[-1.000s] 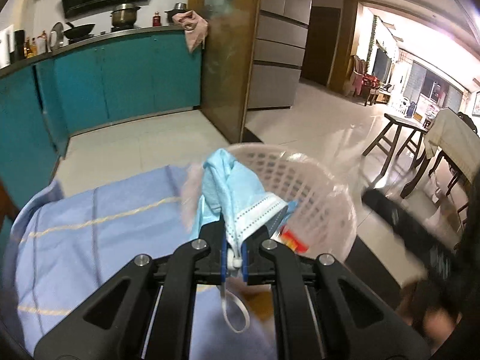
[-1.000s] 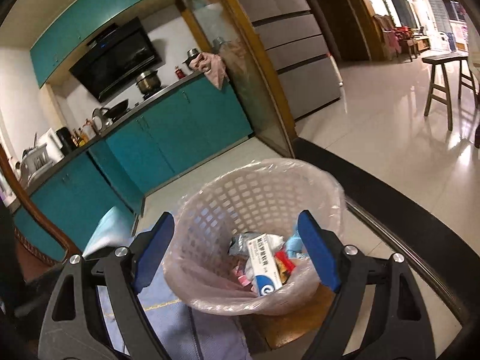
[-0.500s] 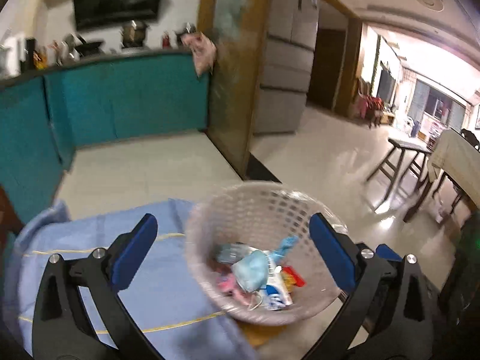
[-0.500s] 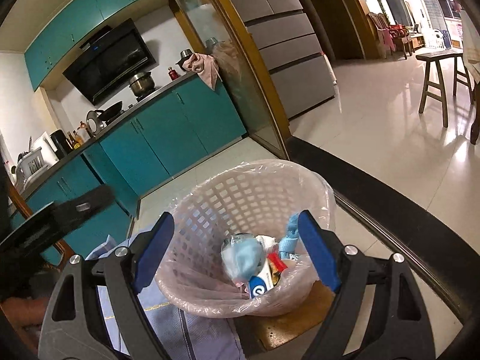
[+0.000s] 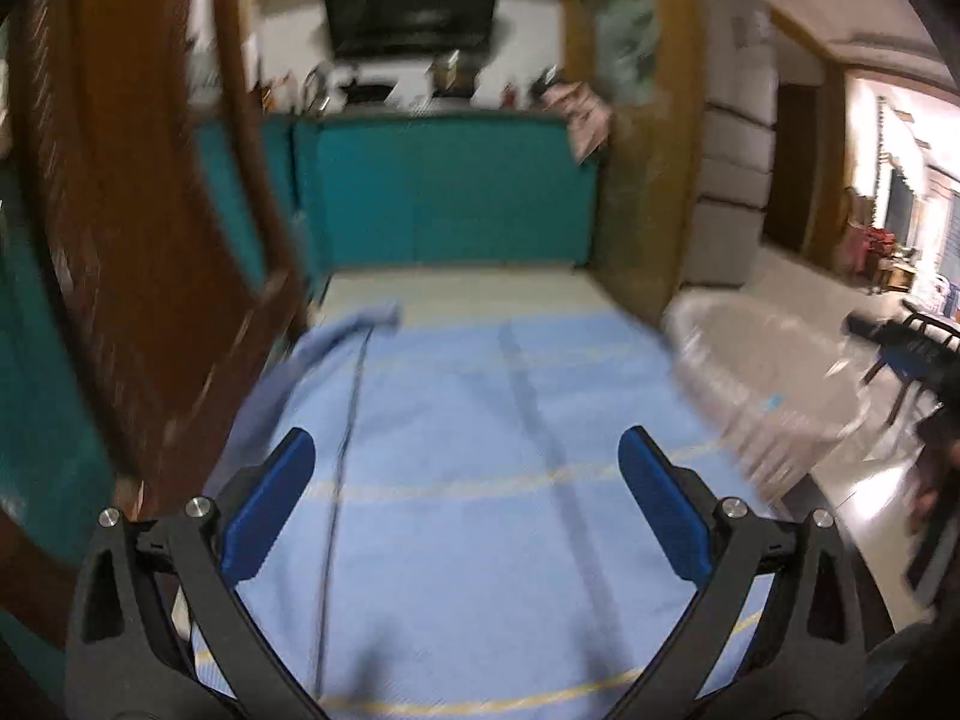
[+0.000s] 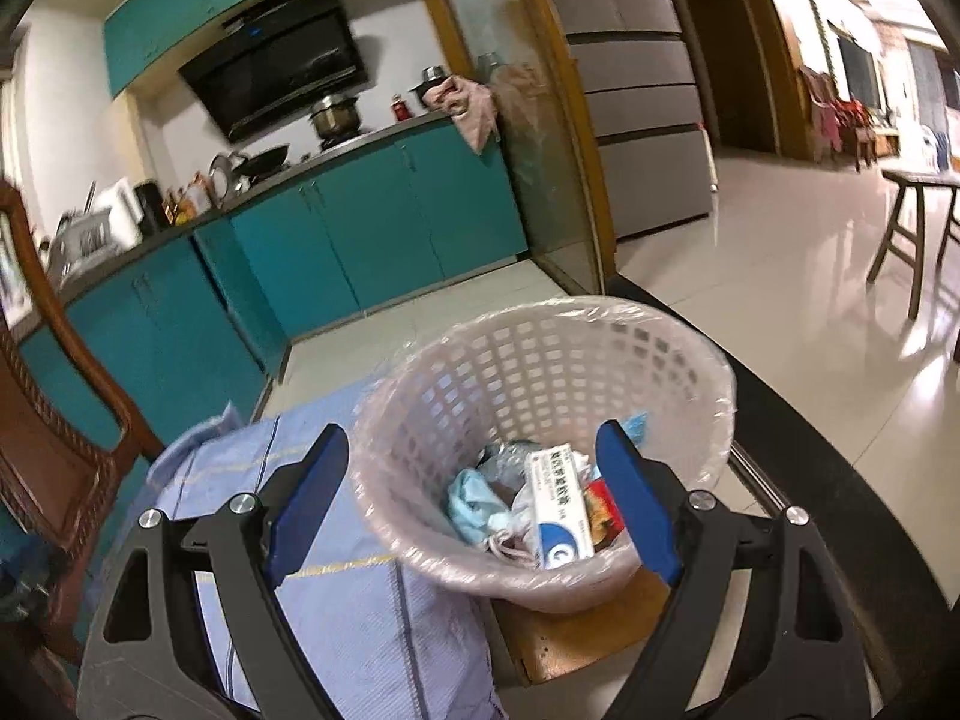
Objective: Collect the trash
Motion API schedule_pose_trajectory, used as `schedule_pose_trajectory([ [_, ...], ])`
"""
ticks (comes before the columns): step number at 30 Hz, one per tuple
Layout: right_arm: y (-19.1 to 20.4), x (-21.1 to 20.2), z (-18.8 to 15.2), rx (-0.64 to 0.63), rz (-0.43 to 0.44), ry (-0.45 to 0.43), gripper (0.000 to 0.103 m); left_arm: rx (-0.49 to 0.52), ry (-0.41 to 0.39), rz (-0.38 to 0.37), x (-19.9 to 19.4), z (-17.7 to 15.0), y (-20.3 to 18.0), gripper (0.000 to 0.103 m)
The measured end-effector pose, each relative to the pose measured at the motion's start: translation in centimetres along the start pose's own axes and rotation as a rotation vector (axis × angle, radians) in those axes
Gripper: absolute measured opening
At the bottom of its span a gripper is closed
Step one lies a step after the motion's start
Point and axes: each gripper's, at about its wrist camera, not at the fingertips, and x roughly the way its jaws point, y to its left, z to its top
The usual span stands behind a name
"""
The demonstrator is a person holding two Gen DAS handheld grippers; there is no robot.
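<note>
Tabletop (image 5: pixel 456 540) covered by a blue cloth (image 6: pixel 336 630) with thin yellow and dark stripes; no loose trash is seen on the stretch shown in the left wrist view, though that view is smeared by motion blur. A wooden chair back (image 6: pixel 54 420) is seen beyond the tabletop's left edge.

Pink lattice waste basket (image 6: pixel 540 372), lined with a clear plastic bag, is set at the right edge of the tabletop, partly on cloth and partly on bare wood. In the left wrist view it appears only as a pale blur (image 5: pixel 768 372) at the right.

Inside the basket: a white-and-blue carton (image 6: pixel 561 510), a crumpled blue face mask (image 6: pixel 474 501) beside it, and a red wrapper (image 6: pixel 603 507) on the carton's other side. The collected trash is therefore judged to be in the basket already.

Left hand-held gripper (image 5: pixel 467 504): jaws spread wide, nothing held, over bare cloth. Right hand-held gripper (image 6: pixel 474 504): jaws spread wide, nothing held, framing the basket's near wall.

Risks, as judged:
- The basket sits close to the tabletop's edge; a nudge from the right hand-held gripper could tip it off.
- The cloth is loose and rumpled at the far left corner; snagging it could drag the basket.
- Blur may hide small litter, so a piece could be missed.
</note>
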Motion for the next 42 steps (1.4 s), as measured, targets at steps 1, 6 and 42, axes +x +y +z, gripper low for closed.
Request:
schedule_pose_trajectory([
  [1,0.8,0.0,-0.4,-0.019,0.001,0.012,0.083,-0.008,0.051,0.017,1.0,-0.2,0.3,0.100],
  [6,6.1,-0.8,-2.9,-0.169,0.042,0.037,0.083,-0.074,0.075,-0.004,1.6,0.2,1.8,0.100],
  [42,8.8,0.2,-4.7,-0.244,0.057,0.090,0.084,-0.054,0.074,-0.016,0.3,0.1,1.1,0.101],
])
